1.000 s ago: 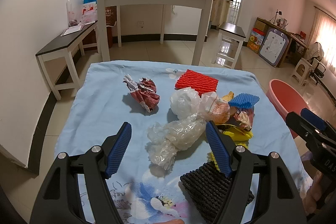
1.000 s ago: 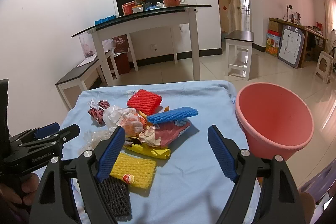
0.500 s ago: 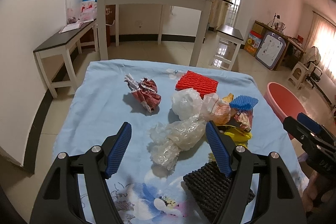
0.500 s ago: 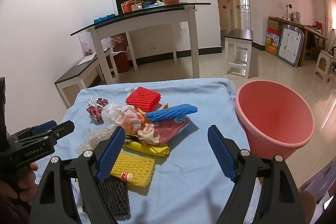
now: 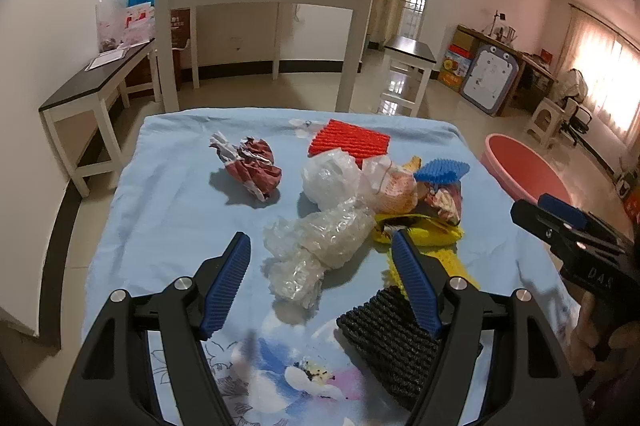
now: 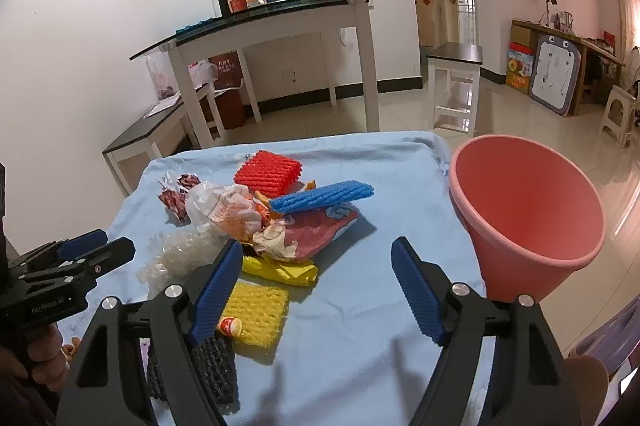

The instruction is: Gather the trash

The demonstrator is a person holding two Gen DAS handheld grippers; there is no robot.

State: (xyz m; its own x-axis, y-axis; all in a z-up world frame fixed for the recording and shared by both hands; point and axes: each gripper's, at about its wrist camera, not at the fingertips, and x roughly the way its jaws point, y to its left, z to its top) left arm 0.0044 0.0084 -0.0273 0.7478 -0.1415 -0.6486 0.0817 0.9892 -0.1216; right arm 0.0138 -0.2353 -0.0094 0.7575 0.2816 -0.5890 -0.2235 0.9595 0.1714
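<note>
The trash (image 6: 264, 226) is lying in a heap in the middle of the blue cloth (image 6: 384, 194). Nothing is in the bin (image 6: 528, 214) yet, as far as its inside is showing. The bin is sitting at about 3 o'clock from the heap, just off the cloth's edge.

To do this step well, I think each gripper should be picking just one piece. It should be coming down over it with the jaws wide, squeezing in the middle, then lifting it across to the bin. The soft pieces will squash, so a gentle pinch is probably enough. The light ones may be sticking to each other, so a slow lift is safer.

The heap is looking messy and bright. A clear wrap (image 5: 320, 246) is sitting at 9 o'clock of the heap. A red net (image 6: 267, 173) is at 12 o'clock, and a blue net (image 6: 322, 197) is lying next to it. A yellow net (image 6: 256, 310) and a black net (image 5: 388, 334) are at 6 o'clock. A red ball of paper (image 5: 250, 166) is sitting apart at 10 o'clock.

The left gripper (image 5: 320, 282) is hanging over the clear wrap with jaws wide and not touching it. The right gripper (image 6: 316, 290) is holding nothing. Its jaws are wide too, and they have just been closing a tiny bit over bare cloth.
</note>
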